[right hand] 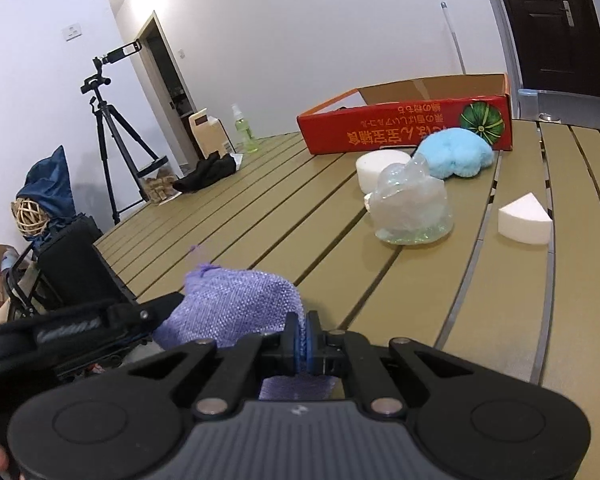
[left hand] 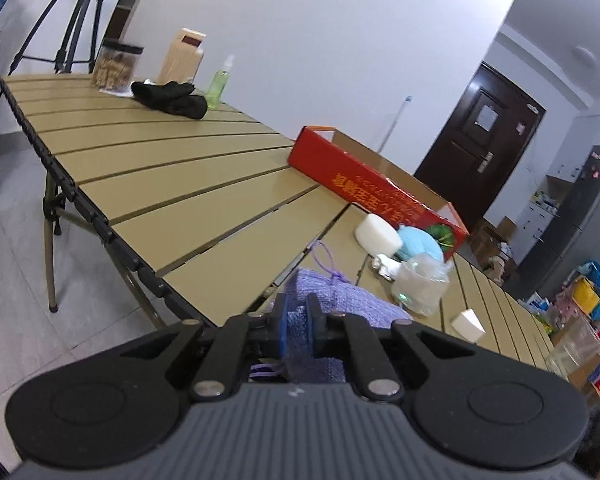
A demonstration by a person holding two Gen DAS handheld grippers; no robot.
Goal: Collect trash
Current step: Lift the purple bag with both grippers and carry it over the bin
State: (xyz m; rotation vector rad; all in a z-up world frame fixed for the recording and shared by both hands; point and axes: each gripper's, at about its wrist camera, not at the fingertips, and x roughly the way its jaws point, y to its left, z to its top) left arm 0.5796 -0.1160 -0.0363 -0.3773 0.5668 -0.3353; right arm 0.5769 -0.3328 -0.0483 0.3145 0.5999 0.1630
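A purple mesh drawstring bag (left hand: 340, 296) lies at the near edge of the slatted table (left hand: 172, 184). My left gripper (left hand: 299, 314) is shut on the bag's edge. My right gripper (right hand: 303, 334) is shut on another part of the same bag (right hand: 236, 304). Beyond it lie a crumpled clear plastic wrap (right hand: 412, 208), a round white foam puck (right hand: 380, 170), a blue fluffy sponge (right hand: 456, 152) and a white foam wedge (right hand: 524, 220). They also show in the left wrist view: the wrap (left hand: 420, 284), the puck (left hand: 378, 236), the wedge (left hand: 468, 324).
An open red cardboard box (right hand: 412, 124) stands behind the trash. At the table's far end are a black cloth (left hand: 172, 98), a green spray bottle (left hand: 220, 84), a tan carton (left hand: 182, 56) and a clear jar (left hand: 116, 64). A tripod (right hand: 108, 132) stands on the floor.
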